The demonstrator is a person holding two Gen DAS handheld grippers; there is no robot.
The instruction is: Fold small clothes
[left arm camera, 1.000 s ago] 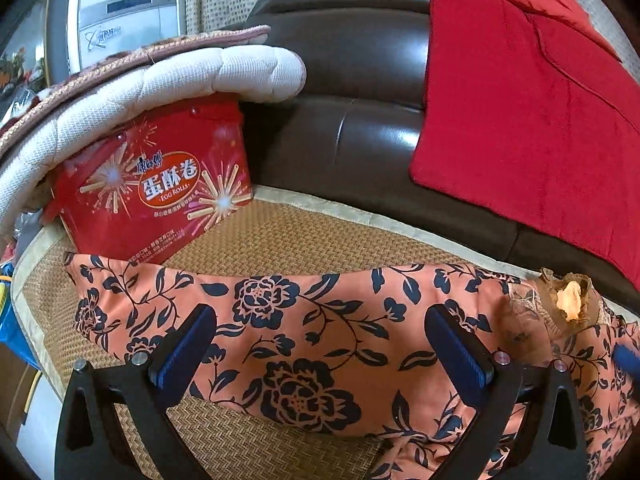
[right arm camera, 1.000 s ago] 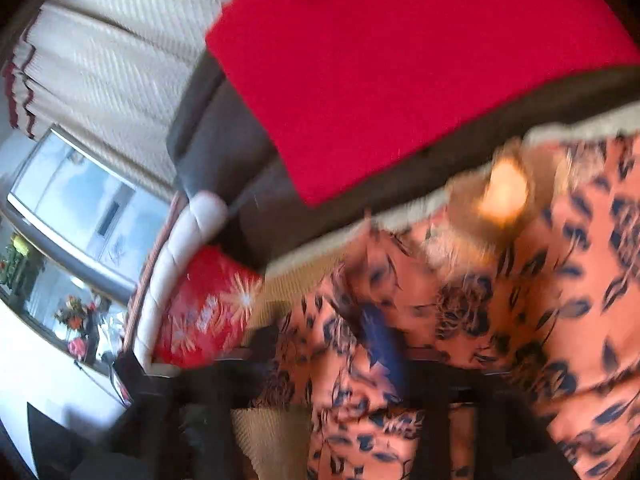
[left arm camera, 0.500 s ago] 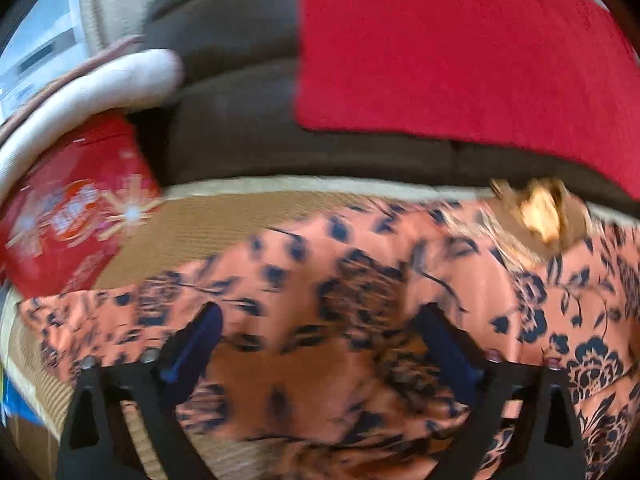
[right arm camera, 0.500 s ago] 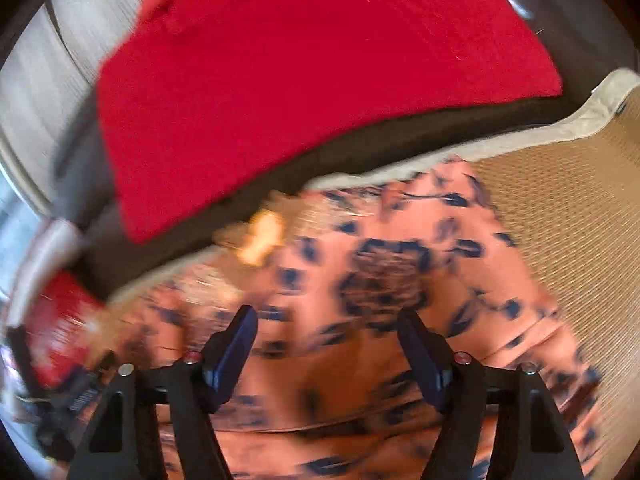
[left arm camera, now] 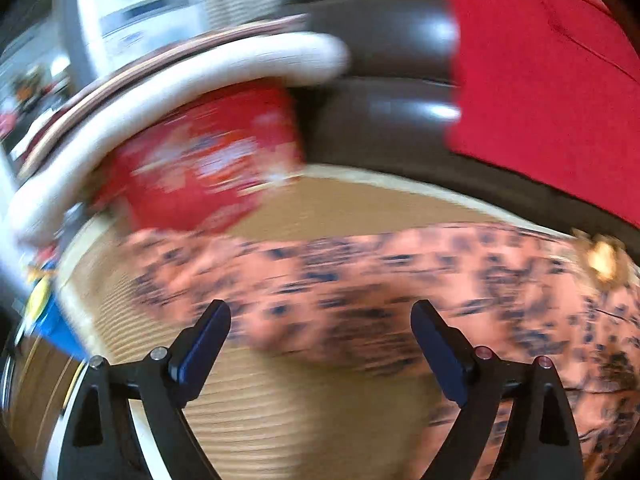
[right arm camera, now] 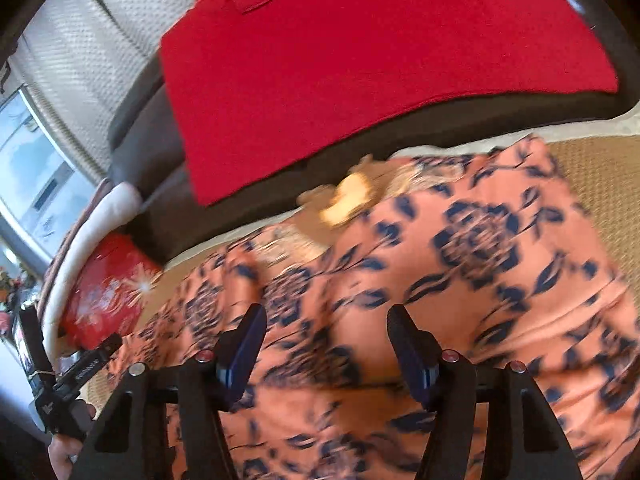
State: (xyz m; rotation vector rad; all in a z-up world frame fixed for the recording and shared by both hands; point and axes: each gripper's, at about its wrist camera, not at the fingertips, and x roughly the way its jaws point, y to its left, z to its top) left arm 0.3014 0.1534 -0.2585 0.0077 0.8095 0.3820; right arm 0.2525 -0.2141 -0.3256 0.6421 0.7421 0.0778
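Note:
A salmon-orange garment [left arm camera: 360, 280] with dark blue flowers lies spread on a woven mat [left arm camera: 300, 412] on the sofa seat. A beige-gold trim piece [right arm camera: 348, 200] sits at its far edge. My left gripper [left arm camera: 320, 312] hovers over the garment's near left hem with its jaws wide and opening, cloth below them but not pinched. The left wrist view is blurred by motion. My right gripper [right arm camera: 326, 316] sits low over the garment [right arm camera: 460, 280], its jaws closing with flowered cloth between the blue pads [right arm camera: 244, 344], which do not press on it.
A red printed box [left arm camera: 200, 168] stands at the mat's far left under a white quilted cushion [left arm camera: 180, 76]. A red blanket [right arm camera: 360, 72] hangs over the dark leather sofa back [left arm camera: 380, 120]. A hand [right arm camera: 60, 452] holds the other gripper's handle at the right view's lower left.
The left view swung right over the garment, then back left toward the red box. The right gripper dropped closer to the cloth and its jaws narrowed.

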